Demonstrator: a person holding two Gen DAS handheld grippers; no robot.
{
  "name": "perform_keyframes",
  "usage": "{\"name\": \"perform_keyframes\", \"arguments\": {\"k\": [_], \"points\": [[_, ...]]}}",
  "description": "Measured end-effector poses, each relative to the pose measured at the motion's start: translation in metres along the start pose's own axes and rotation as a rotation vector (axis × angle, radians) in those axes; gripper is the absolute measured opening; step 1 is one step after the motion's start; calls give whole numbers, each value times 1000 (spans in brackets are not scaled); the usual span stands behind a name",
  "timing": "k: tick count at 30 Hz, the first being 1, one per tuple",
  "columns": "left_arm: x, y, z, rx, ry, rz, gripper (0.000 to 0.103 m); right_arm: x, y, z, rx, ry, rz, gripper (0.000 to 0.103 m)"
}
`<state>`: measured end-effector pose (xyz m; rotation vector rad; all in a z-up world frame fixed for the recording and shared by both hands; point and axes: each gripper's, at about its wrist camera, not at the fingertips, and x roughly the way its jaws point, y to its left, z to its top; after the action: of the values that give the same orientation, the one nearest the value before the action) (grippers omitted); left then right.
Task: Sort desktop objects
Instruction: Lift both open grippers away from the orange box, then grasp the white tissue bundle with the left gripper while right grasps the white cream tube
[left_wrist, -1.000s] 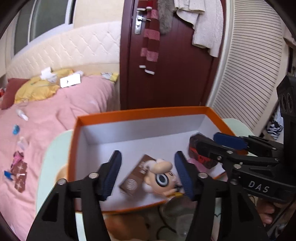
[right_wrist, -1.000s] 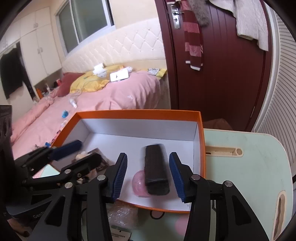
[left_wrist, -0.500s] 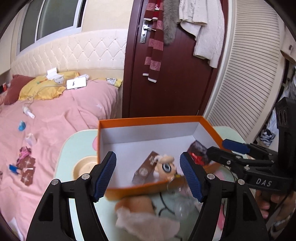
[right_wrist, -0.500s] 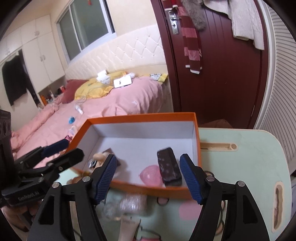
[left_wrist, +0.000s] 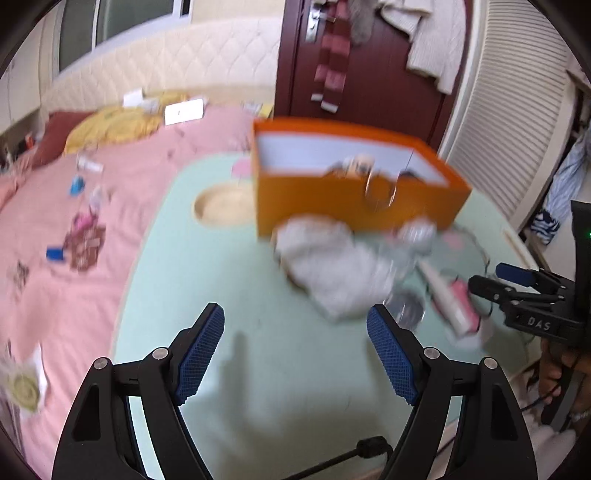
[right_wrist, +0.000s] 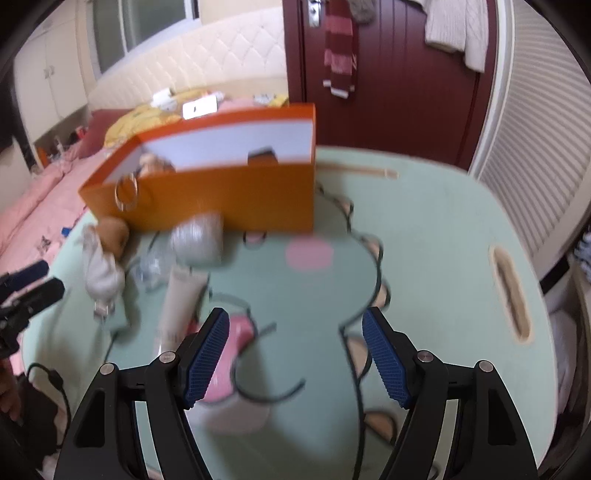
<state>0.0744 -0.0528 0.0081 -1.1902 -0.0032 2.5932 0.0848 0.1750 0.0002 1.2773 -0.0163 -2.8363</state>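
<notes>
An orange box (left_wrist: 354, 195) (right_wrist: 229, 195) stands on the pale green table (left_wrist: 258, 369), with a doll's head and a dark item showing above its rim. In front of it lie a grey-white plush toy (left_wrist: 332, 266) (right_wrist: 99, 266), a crinkly silver wrapper (right_wrist: 199, 240), a white tube (right_wrist: 181, 299) and a pink item (right_wrist: 236, 332). My left gripper (left_wrist: 295, 350) is open over bare table, well short of the plush. My right gripper (right_wrist: 295, 354) is open too, its left finger close beside the pink item. Both views are blurred.
A pink bed (left_wrist: 74, 221) strewn with small things lies left of the table. A dark red door (right_wrist: 388, 74) and a louvred white panel (right_wrist: 535, 147) stand behind. The table has a round wooden inlay (left_wrist: 225, 203) and a slot handle (right_wrist: 511, 291). A cable (right_wrist: 48, 373) trails at its near left edge.
Both grippers have pulled back out of the box and dropped low over the table. The box now stands farther off, and the loose items in front of it have come into view.
</notes>
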Motion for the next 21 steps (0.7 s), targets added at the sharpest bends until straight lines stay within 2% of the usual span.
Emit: {"name": "perform_keyframes", "arguments": {"k": [1,4,7,11,17,21], "points": [[3,1,-6,-5,19,4,80,0,0,-2,-1,2,-2,77],[7,-8,-18,63,-24,93,86,2,-1,-9,-3,10,-7,103],[10,-10,-22,77,-48,95,92,3,-1,-16,-6,17,-13,103],[11,-8,-25,74,-62,97,93,4,-1,-25,-9,27,-20,103],[-1,-8,-13,12,-57,0,93,11,-9,-24,-15,30,-13,103],[-7,-11,6,-21,-95,-33,93,9,-8,-25,-16,29,-12,103]]}}
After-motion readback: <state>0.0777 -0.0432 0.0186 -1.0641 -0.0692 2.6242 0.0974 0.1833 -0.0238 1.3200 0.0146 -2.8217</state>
